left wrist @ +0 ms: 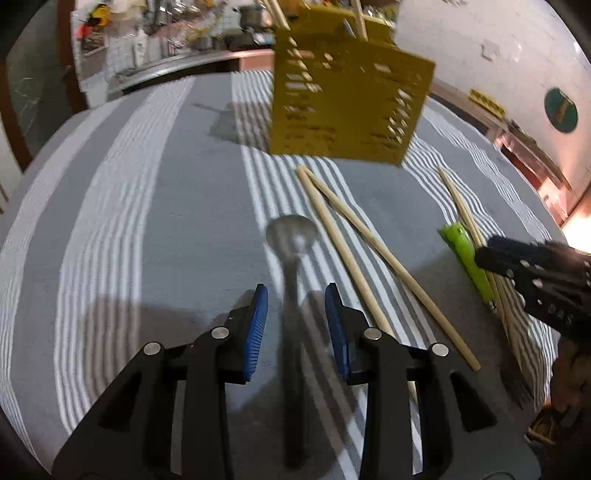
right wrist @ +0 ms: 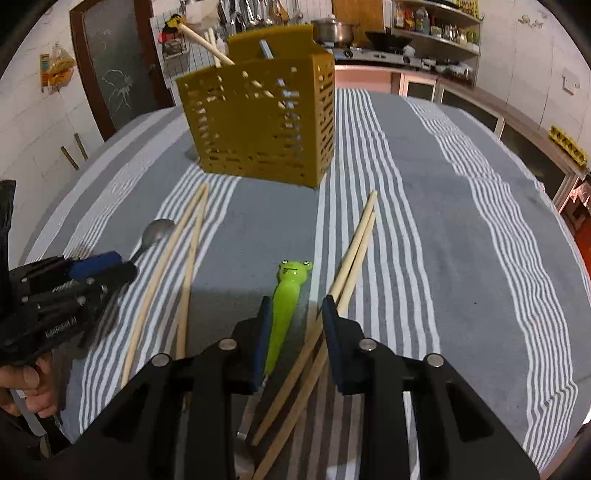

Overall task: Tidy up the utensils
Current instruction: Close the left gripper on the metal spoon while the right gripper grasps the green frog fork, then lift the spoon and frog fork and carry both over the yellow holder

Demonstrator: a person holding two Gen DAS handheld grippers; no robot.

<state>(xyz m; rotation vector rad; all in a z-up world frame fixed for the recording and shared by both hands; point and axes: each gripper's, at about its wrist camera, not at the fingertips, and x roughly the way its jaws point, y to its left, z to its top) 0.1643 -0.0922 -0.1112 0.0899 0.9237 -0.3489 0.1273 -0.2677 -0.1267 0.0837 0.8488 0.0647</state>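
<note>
A yellow perforated utensil holder [left wrist: 343, 103] [right wrist: 262, 122] stands on the striped cloth with chopsticks and a metal utensil in it. My left gripper [left wrist: 297, 299] is open, its blue pads either side of a metal spoon's handle [left wrist: 291, 295]; the spoon [right wrist: 157, 230] lies bowl forward. A chopstick pair [left wrist: 354, 243] [right wrist: 181, 266] lies to its right. My right gripper [right wrist: 293, 308] is open around a green frog-handled utensil [right wrist: 286, 302] [left wrist: 467, 254] and beside a second chopstick pair [right wrist: 354, 251] [left wrist: 461, 206].
The grey and white striped cloth [right wrist: 461, 240] covers the table. A kitchen counter with a pot [right wrist: 334, 31] and shelves stands behind. A dark door [right wrist: 110, 66] is at the back left. The table edge drops off at the right.
</note>
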